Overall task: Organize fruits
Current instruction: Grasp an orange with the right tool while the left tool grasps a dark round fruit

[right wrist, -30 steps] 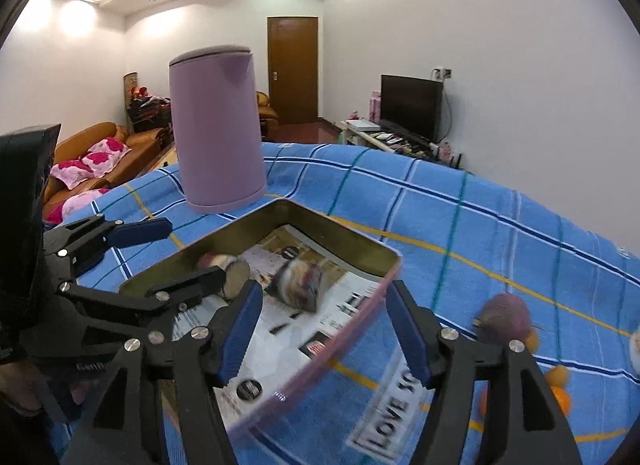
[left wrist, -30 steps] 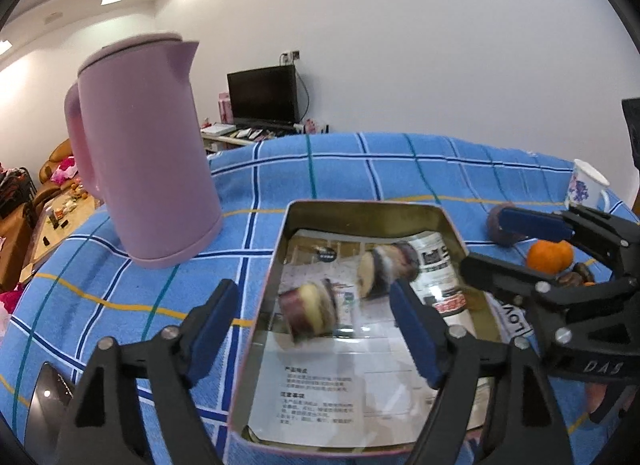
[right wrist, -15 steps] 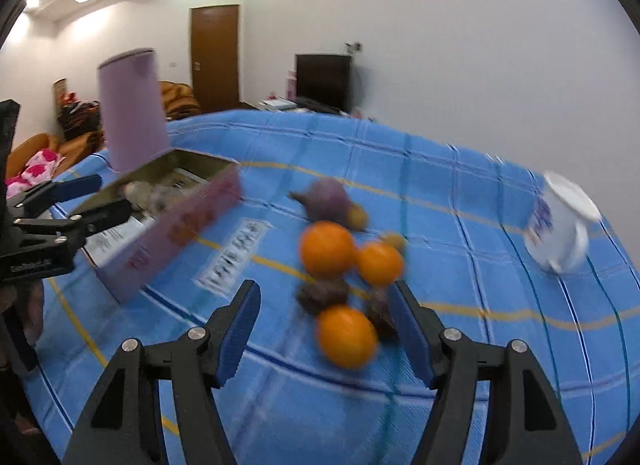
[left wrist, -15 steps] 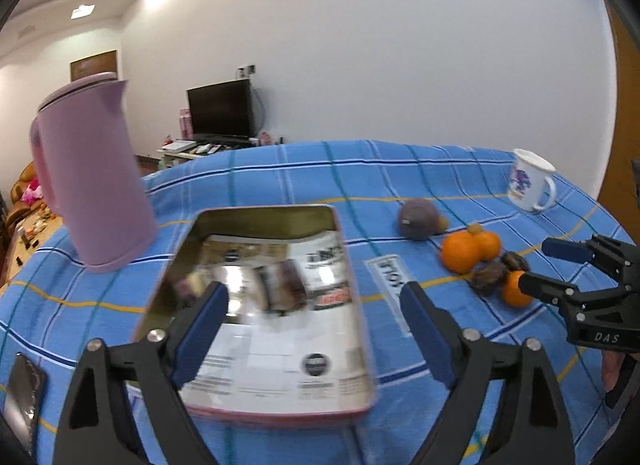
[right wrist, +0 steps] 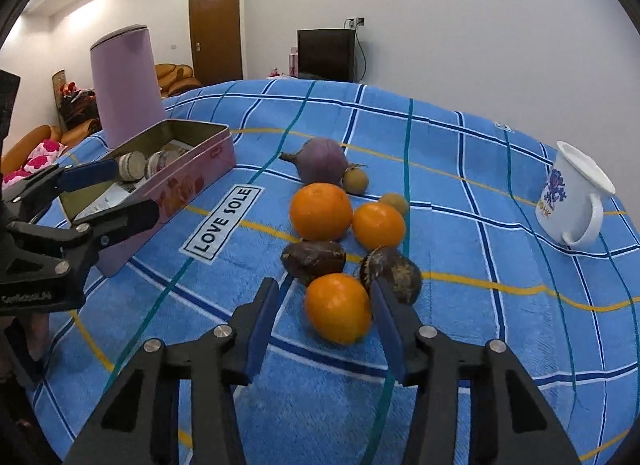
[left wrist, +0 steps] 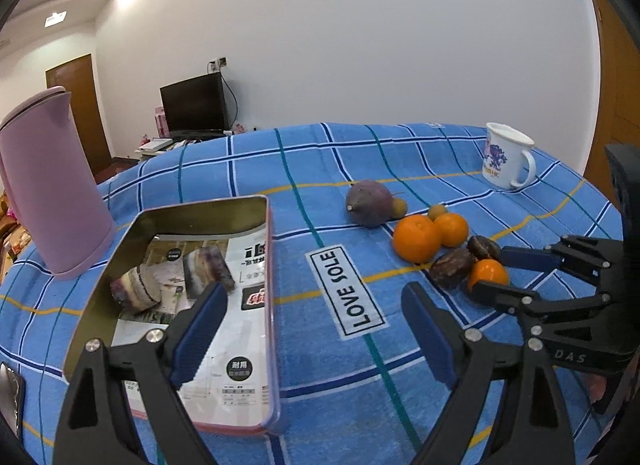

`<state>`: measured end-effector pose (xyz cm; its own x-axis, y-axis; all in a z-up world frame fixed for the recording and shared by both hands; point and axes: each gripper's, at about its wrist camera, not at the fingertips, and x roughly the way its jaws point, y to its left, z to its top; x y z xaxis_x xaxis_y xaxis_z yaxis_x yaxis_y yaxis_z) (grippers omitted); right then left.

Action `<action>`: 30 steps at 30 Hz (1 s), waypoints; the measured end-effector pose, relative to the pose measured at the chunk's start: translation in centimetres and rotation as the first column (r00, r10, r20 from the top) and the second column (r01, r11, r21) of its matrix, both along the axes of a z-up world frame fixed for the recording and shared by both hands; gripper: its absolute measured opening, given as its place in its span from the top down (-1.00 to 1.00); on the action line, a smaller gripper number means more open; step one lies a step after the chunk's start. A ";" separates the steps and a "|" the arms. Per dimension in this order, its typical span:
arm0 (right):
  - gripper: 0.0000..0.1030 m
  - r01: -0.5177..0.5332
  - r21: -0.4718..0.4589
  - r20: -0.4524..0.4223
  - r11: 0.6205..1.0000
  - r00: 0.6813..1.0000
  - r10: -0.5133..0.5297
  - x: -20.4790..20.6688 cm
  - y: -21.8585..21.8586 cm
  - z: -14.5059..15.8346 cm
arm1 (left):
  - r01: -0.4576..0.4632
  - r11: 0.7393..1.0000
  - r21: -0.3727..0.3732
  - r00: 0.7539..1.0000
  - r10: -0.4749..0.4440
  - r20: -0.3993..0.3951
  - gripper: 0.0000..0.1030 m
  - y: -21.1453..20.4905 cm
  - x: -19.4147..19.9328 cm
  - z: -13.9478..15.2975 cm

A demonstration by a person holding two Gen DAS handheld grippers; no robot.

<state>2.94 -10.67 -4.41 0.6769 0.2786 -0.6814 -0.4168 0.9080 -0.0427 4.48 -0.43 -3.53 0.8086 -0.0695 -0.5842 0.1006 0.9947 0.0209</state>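
A pink metal tin [left wrist: 270, 297] [right wrist: 188, 181] lies open on the blue checked cloth, with two purple-and-white cut pieces [left wrist: 138, 289] inside. Right of it lies a cluster of fruit: three oranges, two dark brown fruits [right wrist: 314, 259], a purple round root [right wrist: 322, 161] and two small tan fruits. My right gripper [right wrist: 324, 313] is open, its blue pads either side of the nearest orange [right wrist: 338, 309], not closed on it. My left gripper [left wrist: 312, 313] is open and empty, over the tin's right edge and the cloth.
A tall pink kettle [left wrist: 48, 185] [right wrist: 126, 85] stands behind the tin at the left. A white mug with a purple print [right wrist: 572, 197] [left wrist: 506, 157] stands at the far right. A "LOVE SOLE" label [left wrist: 346, 291] lies on the cloth between tin and fruit.
Both grippers have swung right, away from the tin. My right gripper has moved to the fruit cluster and now straddles the nearest orange. The cut pieces rest in the tin.
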 end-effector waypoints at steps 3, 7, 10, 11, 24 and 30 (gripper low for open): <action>0.04 -0.004 -0.026 -0.008 1.000 1.000 0.004 0.3 0.3 -0.2 | 0.006 1.000 0.004 1.000 -0.006 -0.005 -0.77 -0.4 0.3 0.0; 0.04 -0.006 -0.072 0.002 0.997 1.000 0.006 0.1 0.9 -0.4 | 0.014 1.000 0.003 1.000 -0.014 -0.016 -0.77 -0.9 0.7 -0.2; 0.05 -0.014 -0.068 0.009 0.998 1.000 0.014 -0.6 0.9 -0.2 | 0.014 1.000 0.005 1.000 -0.014 -0.019 -0.77 -1.0 0.8 -0.2; 0.05 -0.018 -0.068 0.011 0.998 1.000 0.019 -0.6 1.0 -0.2 | 0.012 1.000 0.007 1.000 -0.012 -0.020 -0.78 -1.0 0.8 -0.3; 0.25 -0.035 -0.064 -0.036 0.997 0.999 0.033 0.8 0.8 -0.8 | 0.017 1.000 0.005 0.999 -0.016 -0.048 -0.81 -2.3 1.8 -1.0; 0.25 0.027 -0.008 0.031 1.000 0.999 -0.027 0.2 -0.7 0.3 | 0.057 0.998 -0.001 0.997 -0.057 -0.046 -0.81 -3.9 2.2 -0.7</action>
<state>3.15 -11.40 -4.14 0.7048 0.2547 -0.6621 -0.3907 0.9184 -0.0627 6.64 -4.34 -4.19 0.7754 -0.1150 -0.6209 0.1584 0.9873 0.0151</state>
